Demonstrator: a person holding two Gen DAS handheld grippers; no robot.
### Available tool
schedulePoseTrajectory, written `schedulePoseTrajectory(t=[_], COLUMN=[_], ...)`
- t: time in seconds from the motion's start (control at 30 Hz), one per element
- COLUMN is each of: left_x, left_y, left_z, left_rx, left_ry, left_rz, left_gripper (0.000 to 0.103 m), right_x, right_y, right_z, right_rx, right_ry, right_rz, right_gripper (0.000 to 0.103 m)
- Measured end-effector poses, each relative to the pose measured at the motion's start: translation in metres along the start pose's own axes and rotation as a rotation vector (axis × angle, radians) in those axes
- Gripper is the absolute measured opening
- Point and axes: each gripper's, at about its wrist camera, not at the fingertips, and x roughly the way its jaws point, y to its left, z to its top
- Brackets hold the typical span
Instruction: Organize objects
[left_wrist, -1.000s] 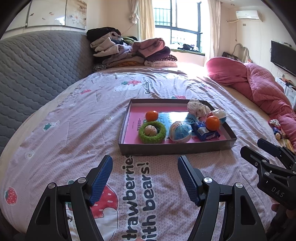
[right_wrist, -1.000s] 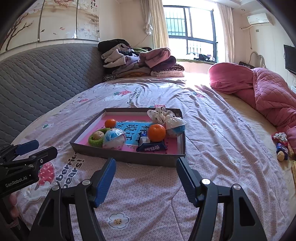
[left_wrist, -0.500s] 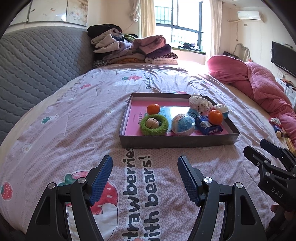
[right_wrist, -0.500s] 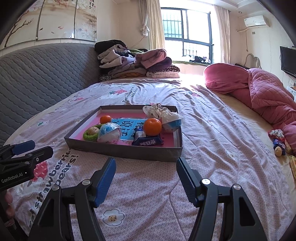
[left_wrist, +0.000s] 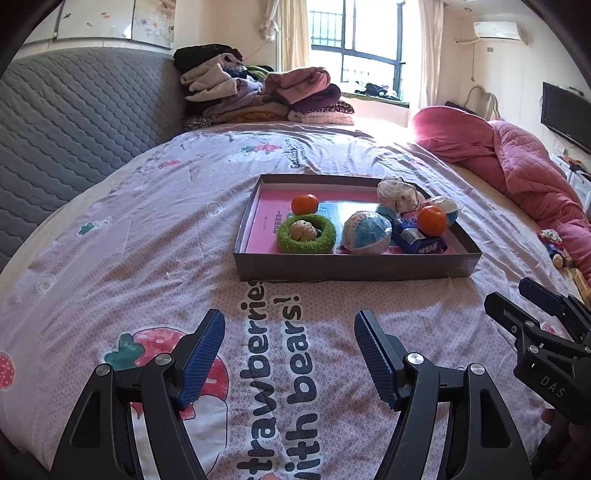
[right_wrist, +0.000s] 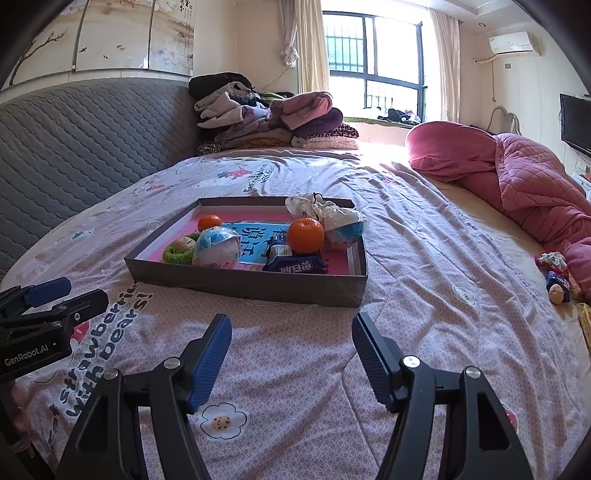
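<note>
A shallow grey box tray (left_wrist: 354, 267) (right_wrist: 243, 282) with a pink floor lies on the bed. Inside it are two oranges (left_wrist: 304, 204) (left_wrist: 431, 220), a green knitted ring (left_wrist: 306, 232) with a beige lump in it, a blue-and-white ball (left_wrist: 365, 232), a blue snack packet (left_wrist: 419, 242) and a crumpled white bag (left_wrist: 399, 194). My left gripper (left_wrist: 290, 345) hangs open over the bedspread, well short of the tray's near wall. My right gripper (right_wrist: 291, 345) is open too, nothing between its fingers, near the tray's right front corner.
The bed (left_wrist: 147, 236) has a lilac spread printed with strawberries and text. A pink quilt (left_wrist: 517, 166) is bunched at the right, folded clothes (left_wrist: 266, 99) are stacked at the far end, and a grey padded headboard (left_wrist: 74, 122) runs along the left. Small toys (right_wrist: 556, 277) lie at the right edge.
The left wrist view has sunk a little toward the bed, so the tray sits higher in frame. Both grippers stay open; the right one has barely shifted.
</note>
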Motion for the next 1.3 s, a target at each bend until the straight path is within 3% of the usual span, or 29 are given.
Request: schedulePoseTrajectory(t=[1.3], left_x=[0.02], left_y=[0.005], left_z=[-0.014], left_rx=[0.005], left_ry=[0.007], left_rz=[0.004], left_gripper=[0.074], right_x=[0.021], right_y=[-0.006], right_z=[-0.014], right_rx=[0.013], right_ry=[0.053], right_rz=[-0.011], right_gripper=[0.067])
